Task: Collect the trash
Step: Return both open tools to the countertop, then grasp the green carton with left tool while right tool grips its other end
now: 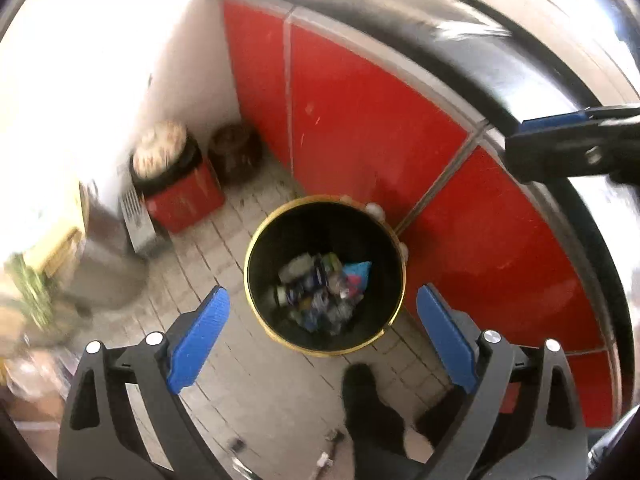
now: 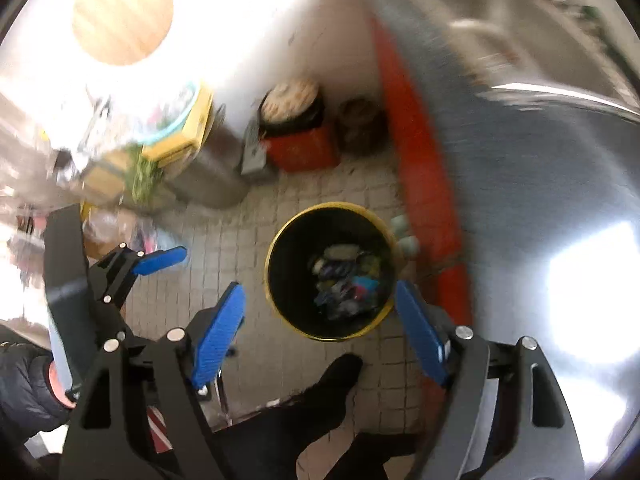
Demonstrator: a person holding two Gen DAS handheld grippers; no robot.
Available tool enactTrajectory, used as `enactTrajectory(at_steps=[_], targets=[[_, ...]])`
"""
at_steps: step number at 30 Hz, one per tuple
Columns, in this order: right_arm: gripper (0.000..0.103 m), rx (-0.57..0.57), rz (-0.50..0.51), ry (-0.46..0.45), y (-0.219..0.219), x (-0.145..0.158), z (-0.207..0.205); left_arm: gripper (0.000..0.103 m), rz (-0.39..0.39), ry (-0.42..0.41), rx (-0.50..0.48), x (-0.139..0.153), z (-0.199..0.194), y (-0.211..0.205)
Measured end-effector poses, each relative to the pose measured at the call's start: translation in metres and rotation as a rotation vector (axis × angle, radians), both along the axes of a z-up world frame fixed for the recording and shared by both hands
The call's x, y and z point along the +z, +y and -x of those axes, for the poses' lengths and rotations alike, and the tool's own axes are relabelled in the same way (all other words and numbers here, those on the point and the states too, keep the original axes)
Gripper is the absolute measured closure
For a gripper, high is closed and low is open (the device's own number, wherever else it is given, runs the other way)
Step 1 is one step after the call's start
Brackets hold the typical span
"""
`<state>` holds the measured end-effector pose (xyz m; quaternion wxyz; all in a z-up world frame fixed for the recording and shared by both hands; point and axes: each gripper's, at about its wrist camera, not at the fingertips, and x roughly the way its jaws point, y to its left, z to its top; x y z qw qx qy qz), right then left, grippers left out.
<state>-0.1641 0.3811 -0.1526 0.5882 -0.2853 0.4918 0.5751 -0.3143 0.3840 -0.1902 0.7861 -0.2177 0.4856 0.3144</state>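
Tiled floor [image 1: 256, 380], red cabinets [image 1: 360, 120]

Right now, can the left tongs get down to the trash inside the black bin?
Probably yes. The left tongs hang open and empty above the black bin, whose mouth has no lid, with nothing between them and the trash at the bottom.

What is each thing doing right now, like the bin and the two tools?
Bin: upright on the tiled floor, no lid, trash piled at the bottom.
Left tool: open, nothing between its fingers, above the bin.
Right tool: open, holding nothing, above the bin.
Red cabinet doors: closed.
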Motion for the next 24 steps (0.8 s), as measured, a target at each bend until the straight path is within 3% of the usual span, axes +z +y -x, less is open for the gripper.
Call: enactTrajectory(at_steps=[4,11,17,24], targets=[[0.024,-0.177,-0.083,-0.103,-0.082,0.052,-0.051,0.011,-0.059,-0.042,-0.123,0.039,-0.043,-0.029],[0.022,-0.617,-0.136,-0.245,-0.287,0.112,-0.142,0.01,-0.089,-0.145,-0.518,0.099,-0.178,-0.145],[0.022,-0.909,-0.136,-0.291,-0.443,0.126,-0.175,0.01,-0.044,-0.206,-0.789,0.135,-0.278,-0.263],[0.022,-1.079,-0.166,-0.252,-0.552,0.112,-0.195,0.01,-0.031,-0.197,-0.971,0.147,-0.334,-0.361]])
